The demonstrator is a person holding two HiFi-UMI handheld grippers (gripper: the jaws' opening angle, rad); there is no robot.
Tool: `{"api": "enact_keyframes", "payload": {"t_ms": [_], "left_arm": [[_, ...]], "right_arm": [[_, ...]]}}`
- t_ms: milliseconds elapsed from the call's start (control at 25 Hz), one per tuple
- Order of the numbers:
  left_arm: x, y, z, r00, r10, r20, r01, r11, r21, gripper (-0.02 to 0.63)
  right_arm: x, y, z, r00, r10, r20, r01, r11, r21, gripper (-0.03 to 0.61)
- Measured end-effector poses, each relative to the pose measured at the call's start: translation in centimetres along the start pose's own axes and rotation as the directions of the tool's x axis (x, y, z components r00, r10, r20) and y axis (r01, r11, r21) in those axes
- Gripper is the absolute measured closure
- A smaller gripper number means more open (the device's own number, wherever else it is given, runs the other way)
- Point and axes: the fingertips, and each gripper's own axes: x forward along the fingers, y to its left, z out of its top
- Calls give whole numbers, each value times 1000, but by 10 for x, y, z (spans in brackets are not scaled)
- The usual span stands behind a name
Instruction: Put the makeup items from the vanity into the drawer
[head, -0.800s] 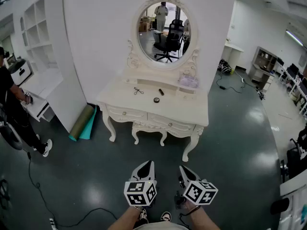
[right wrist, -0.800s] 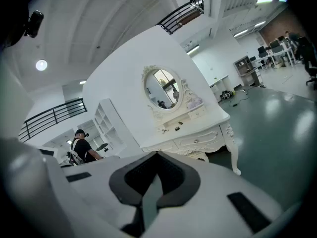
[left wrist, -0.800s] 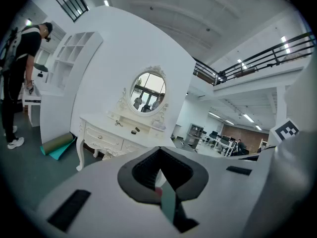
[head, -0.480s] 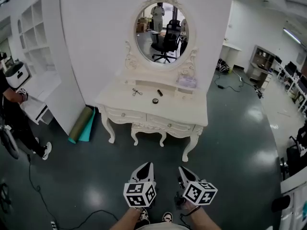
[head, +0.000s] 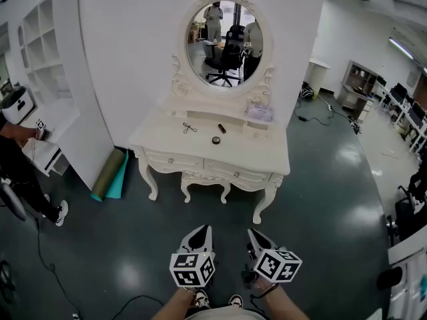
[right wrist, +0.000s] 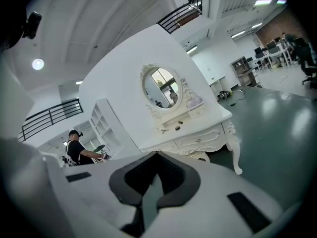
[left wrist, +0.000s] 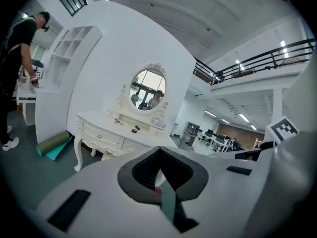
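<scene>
The white vanity [head: 267, 153] with its oval mirror [head: 223, 42] stands against the wall ahead, both front drawers [head: 175, 159] shut. On its top lie a metal eyelash curler [head: 190, 128], a small dark tube [head: 221, 128] and a round dark compact [head: 216, 139]; a clear organizer [head: 260, 113] stands at the back right. My left gripper [head: 207, 229] and right gripper [head: 252, 234] hover side by side over the dark floor, well short of the vanity. Both are shut and hold nothing. The vanity [left wrist: 101, 128] also shows far beyond the left gripper [left wrist: 159, 148], and the vanity [right wrist: 208, 125] beyond the right gripper [right wrist: 157, 153].
A white shelf unit [head: 57, 79] stands at the left with a person [head: 17, 169] beside it. A rolled green mat [head: 109, 174] leans at the wall's foot. A black cable [head: 45, 265] trails over the floor at the left. Desks and chairs [head: 400, 112] fill the right side.
The head view has drifted slightly, and the person at the left has shifted further toward the frame's edge. Both grippers have kept their places and stayed shut.
</scene>
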Motion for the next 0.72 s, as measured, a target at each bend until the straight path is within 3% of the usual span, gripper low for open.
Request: {"api": "enact_keyframes", "payload": {"t_ms": [400, 520, 720], "left_arm": [[2, 57, 11, 996, -52, -75, 54, 998, 25, 609], [4, 69, 7, 994, -42, -105, 44, 999, 18, 609], [11, 86, 12, 996, 4, -89, -1, 1000, 29, 609]], "right_arm": [[35, 33, -17, 1000, -29, 11, 28, 999, 27, 561], [41, 28, -20, 998, -56, -3, 56, 998, 33, 561], [59, 27, -12, 998, -59, -3, 59, 998, 35, 561]]}}
